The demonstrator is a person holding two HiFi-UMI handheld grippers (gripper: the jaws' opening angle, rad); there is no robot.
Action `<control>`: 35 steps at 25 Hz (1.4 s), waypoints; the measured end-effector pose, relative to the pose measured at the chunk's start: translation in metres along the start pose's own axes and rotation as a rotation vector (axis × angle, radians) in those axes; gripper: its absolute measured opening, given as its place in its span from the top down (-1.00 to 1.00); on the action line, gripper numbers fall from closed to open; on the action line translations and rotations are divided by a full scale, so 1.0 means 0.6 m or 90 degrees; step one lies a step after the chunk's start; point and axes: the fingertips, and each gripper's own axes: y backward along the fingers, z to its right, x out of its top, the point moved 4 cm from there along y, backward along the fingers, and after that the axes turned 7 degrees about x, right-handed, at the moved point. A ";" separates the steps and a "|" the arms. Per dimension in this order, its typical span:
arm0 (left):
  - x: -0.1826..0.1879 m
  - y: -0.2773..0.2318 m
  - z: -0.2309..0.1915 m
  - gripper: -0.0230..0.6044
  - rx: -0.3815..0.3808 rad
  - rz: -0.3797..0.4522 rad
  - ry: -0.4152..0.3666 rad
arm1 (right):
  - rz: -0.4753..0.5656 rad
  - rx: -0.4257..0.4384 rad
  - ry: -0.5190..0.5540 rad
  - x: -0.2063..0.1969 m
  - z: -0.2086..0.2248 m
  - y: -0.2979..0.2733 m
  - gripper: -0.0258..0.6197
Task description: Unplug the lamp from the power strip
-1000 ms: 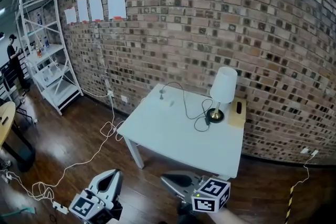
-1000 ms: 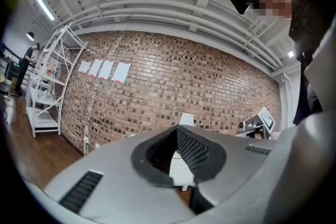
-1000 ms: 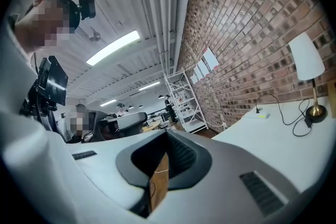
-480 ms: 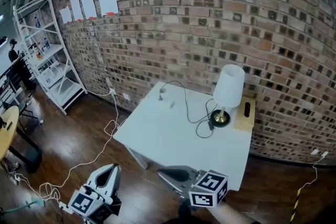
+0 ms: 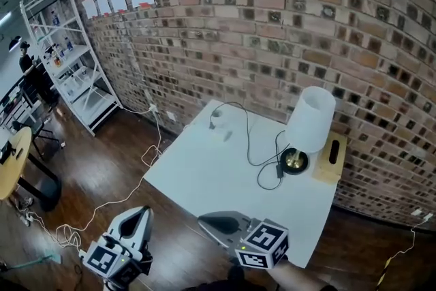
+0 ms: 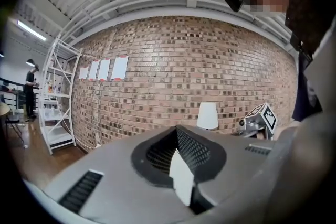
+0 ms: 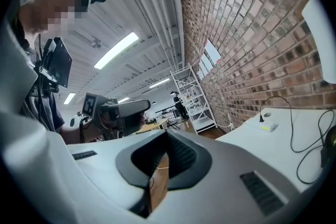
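The lamp is stood at the far right corner of the white table, just beside a wooden box. Its black cord is looped loosely across to the far left corner, where the plug is seen upright in what is taken for the small white power strip. The left gripper is held over the floor and the right gripper at the table's near edge, well apart from the plug. Both pairs of jaws are clenched on nothing, presumably because nothing is yet within reach; they would have to be parted before the plug is gripped.
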 end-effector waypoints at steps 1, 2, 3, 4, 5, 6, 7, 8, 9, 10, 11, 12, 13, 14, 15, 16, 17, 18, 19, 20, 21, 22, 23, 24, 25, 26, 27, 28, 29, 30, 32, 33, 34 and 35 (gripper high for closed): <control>0.000 -0.010 0.002 0.87 0.001 -0.003 0.000 | 0.002 0.001 -0.001 0.003 0.009 0.002 0.92; 0.001 -0.020 0.002 0.87 0.001 -0.004 -0.004 | 0.008 0.003 -0.004 0.008 0.018 0.004 0.92; 0.001 -0.028 0.000 0.87 0.001 -0.004 -0.015 | 0.016 0.003 -0.006 0.012 0.027 0.005 0.92; -0.002 -0.036 -0.006 0.87 0.003 -0.001 -0.038 | 0.021 0.002 -0.004 0.017 0.036 0.007 0.92; -0.006 -0.043 -0.015 0.87 0.005 0.002 -0.064 | 0.023 -0.001 0.000 0.023 0.044 0.009 0.92; -0.006 -0.050 -0.019 0.87 0.005 0.004 -0.077 | 0.021 -0.006 0.004 0.028 0.051 0.011 0.92; -0.002 -0.058 -0.016 0.87 0.001 0.005 -0.067 | 0.019 -0.011 0.008 0.034 0.057 0.014 0.92; 0.006 -0.067 -0.007 0.87 -0.007 0.006 -0.044 | 0.019 -0.015 0.011 0.039 0.062 0.015 0.92; 0.013 -0.076 -0.001 0.87 -0.014 0.007 -0.025 | 0.020 -0.020 0.015 0.044 0.067 0.016 0.92; 0.017 -0.086 0.000 0.87 -0.022 0.009 -0.017 | 0.023 -0.026 0.019 0.049 0.072 0.018 0.92; 0.018 -0.097 -0.001 0.87 -0.029 0.011 -0.016 | 0.026 -0.033 0.024 0.054 0.079 0.019 0.92; 0.018 -0.106 -0.003 0.87 -0.035 0.013 -0.016 | 0.027 -0.041 0.028 0.057 0.085 0.021 0.92; 0.017 -0.115 -0.006 0.87 -0.041 0.013 -0.016 | 0.026 -0.047 0.030 0.059 0.090 0.023 0.92; 0.017 -0.123 -0.008 0.87 -0.047 0.014 -0.015 | 0.025 -0.053 0.031 0.060 0.094 0.024 0.92; 0.016 -0.132 -0.011 0.87 -0.055 0.014 -0.014 | 0.023 -0.060 0.033 0.062 0.099 0.025 0.92; 0.016 -0.143 -0.015 0.87 -0.064 0.015 -0.014 | 0.022 -0.068 0.035 0.063 0.105 0.024 0.92; 0.017 -0.154 -0.020 0.87 -0.074 0.018 -0.013 | 0.020 -0.077 0.038 0.065 0.113 0.023 0.92; 0.018 -0.165 -0.027 0.87 -0.083 0.021 -0.013 | 0.019 -0.085 0.040 0.067 0.120 0.019 0.92; 0.018 -0.175 -0.036 0.87 -0.090 0.023 -0.012 | 0.017 -0.090 0.042 0.069 0.127 0.013 0.92; 0.018 -0.183 -0.047 0.87 -0.096 0.024 -0.010 | 0.015 -0.094 0.042 0.070 0.134 0.003 0.92; 0.018 -0.191 -0.061 0.87 -0.101 0.022 -0.007 | 0.014 -0.098 0.042 0.072 0.141 -0.010 0.92; 0.017 -0.200 -0.077 0.87 -0.108 0.020 -0.001 | 0.013 -0.102 0.042 0.074 0.148 -0.024 0.92; 0.016 -0.211 -0.092 0.87 -0.118 0.017 0.007 | 0.012 -0.109 0.042 0.077 0.155 -0.039 0.92; 0.016 -0.224 -0.106 0.87 -0.131 0.017 0.016 | 0.010 -0.119 0.044 0.080 0.163 -0.052 0.92; 0.016 -0.237 -0.118 0.87 -0.146 0.018 0.023 | 0.006 -0.129 0.047 0.086 0.171 -0.063 0.92; 0.017 -0.250 -0.131 0.87 -0.158 0.021 0.026 | 0.004 -0.138 0.051 0.092 0.178 -0.078 0.92; 0.020 -0.262 -0.147 0.87 -0.166 0.023 0.026 | 0.003 -0.142 0.055 0.098 0.185 -0.095 0.92; 0.023 -0.271 -0.167 0.87 -0.171 0.024 0.025 | 0.003 -0.143 0.058 0.105 0.192 -0.116 0.92; 0.027 -0.281 -0.187 0.87 -0.174 0.024 0.026 | 0.002 -0.143 0.060 0.111 0.199 -0.137 0.92; 0.031 -0.290 -0.206 0.87 -0.178 0.025 0.028 | 0.001 -0.145 0.063 0.118 0.206 -0.155 0.92; 0.034 -0.309 -0.237 0.87 -0.192 0.028 0.036 | -0.008 -0.156 0.069 0.128 0.219 -0.182 0.92; 0.034 -0.318 -0.250 0.87 -0.199 0.029 0.039 | -0.014 -0.164 0.072 0.132 0.225 -0.193 0.92; 0.035 -0.325 -0.266 0.87 -0.202 0.030 0.040 | -0.020 -0.171 0.076 0.135 0.233 -0.205 0.92; 0.036 -0.331 -0.282 0.87 -0.204 0.031 0.039 | -0.026 -0.176 0.080 0.137 0.241 -0.218 0.92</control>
